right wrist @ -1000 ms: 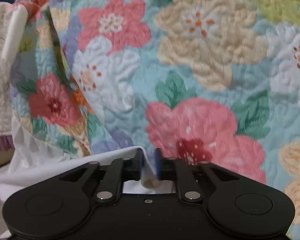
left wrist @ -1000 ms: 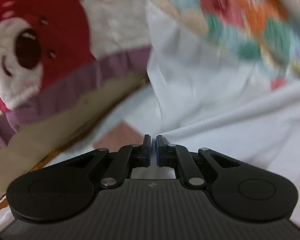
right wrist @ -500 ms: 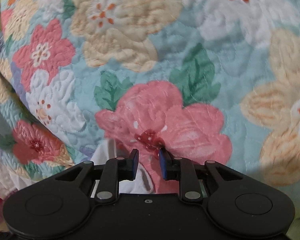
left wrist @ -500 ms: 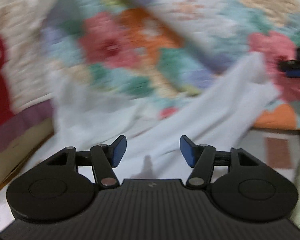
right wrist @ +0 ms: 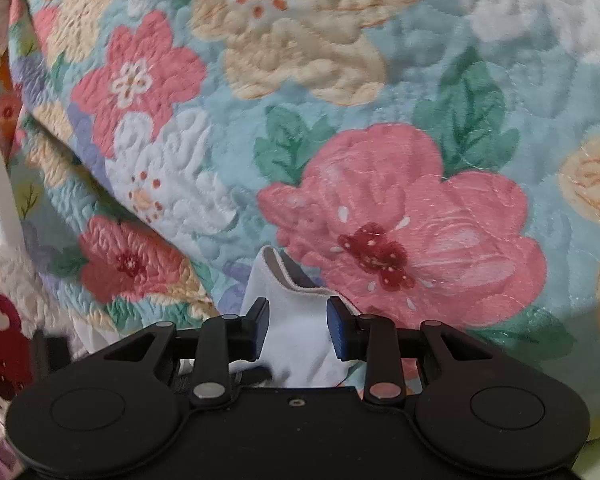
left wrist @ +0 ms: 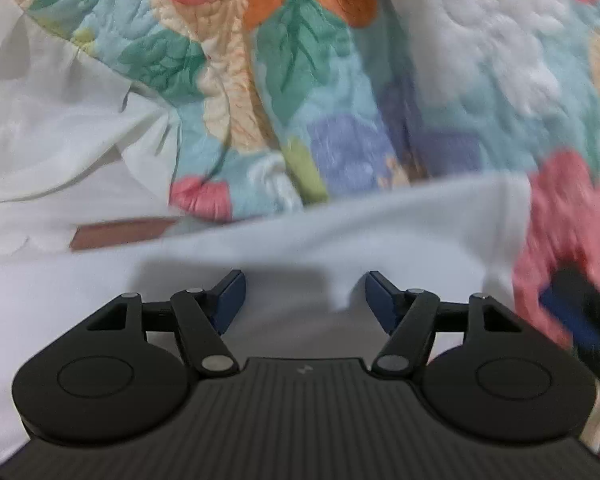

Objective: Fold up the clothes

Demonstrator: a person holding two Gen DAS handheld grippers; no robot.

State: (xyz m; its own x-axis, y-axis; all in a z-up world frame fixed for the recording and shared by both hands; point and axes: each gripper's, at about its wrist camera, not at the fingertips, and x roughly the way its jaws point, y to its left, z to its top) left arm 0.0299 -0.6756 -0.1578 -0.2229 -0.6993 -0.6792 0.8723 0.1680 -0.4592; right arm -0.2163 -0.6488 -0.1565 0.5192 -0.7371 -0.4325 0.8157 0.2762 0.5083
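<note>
The left gripper (left wrist: 304,296) hangs released, its blue-padded jaws spread wide just above a pale white garment (left wrist: 284,236) that lies spread below it. At the right edge of that view a dark, blurred shape with a blue pad is probably the right gripper (left wrist: 572,308). In its own view the right gripper (right wrist: 298,328) is released too, jaws apart on either side of a hemmed end of the garment (right wrist: 288,312), without pinching it. Beyond the cloth spreads a quilted floral bedspread (right wrist: 380,140). Farther left lies a white blanket with a red bear print (right wrist: 0,344).
</note>
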